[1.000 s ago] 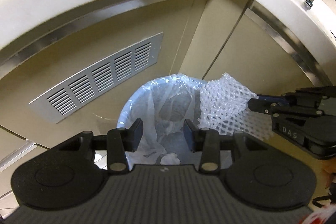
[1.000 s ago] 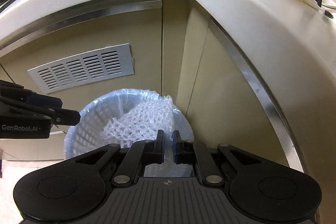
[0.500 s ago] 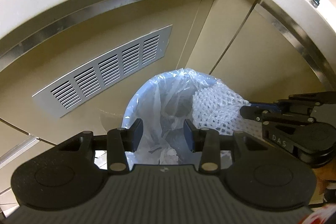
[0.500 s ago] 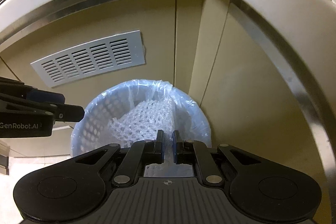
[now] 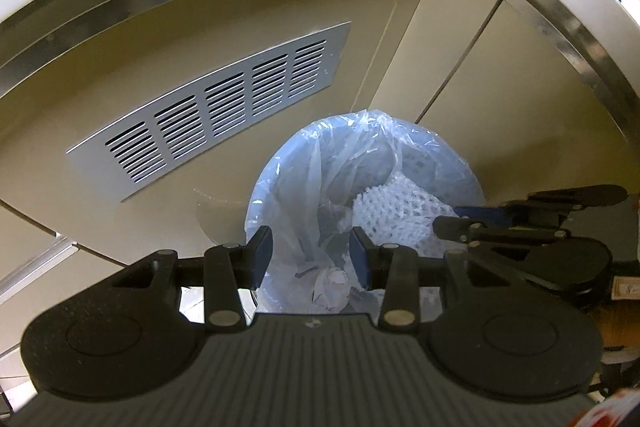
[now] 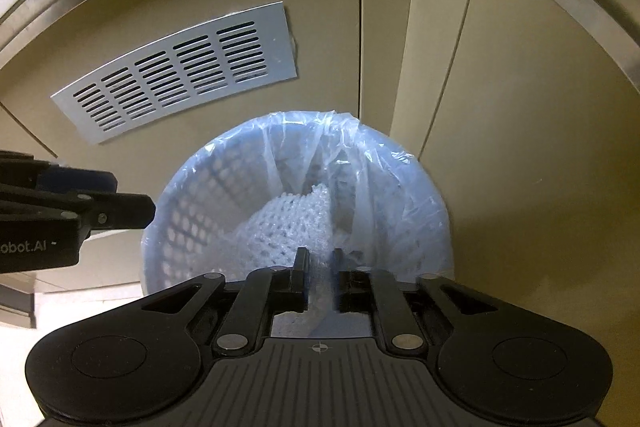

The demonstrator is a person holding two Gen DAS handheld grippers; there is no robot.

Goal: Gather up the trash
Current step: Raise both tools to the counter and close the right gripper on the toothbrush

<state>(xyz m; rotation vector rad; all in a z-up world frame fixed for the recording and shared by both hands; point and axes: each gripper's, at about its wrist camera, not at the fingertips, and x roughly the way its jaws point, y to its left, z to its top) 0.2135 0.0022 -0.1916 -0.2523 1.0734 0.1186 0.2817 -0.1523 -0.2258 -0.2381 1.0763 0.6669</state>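
Right hand-held gripper [image 6: 320, 277]: jaws opening over the lined waste basket [image 6: 192, 223], white foam net [image 6: 280, 227] between them, its bulk lying inside the basket. Left hand-held gripper [image 5: 311, 253]: jaws partly apart, empty, poised above the basket rim.
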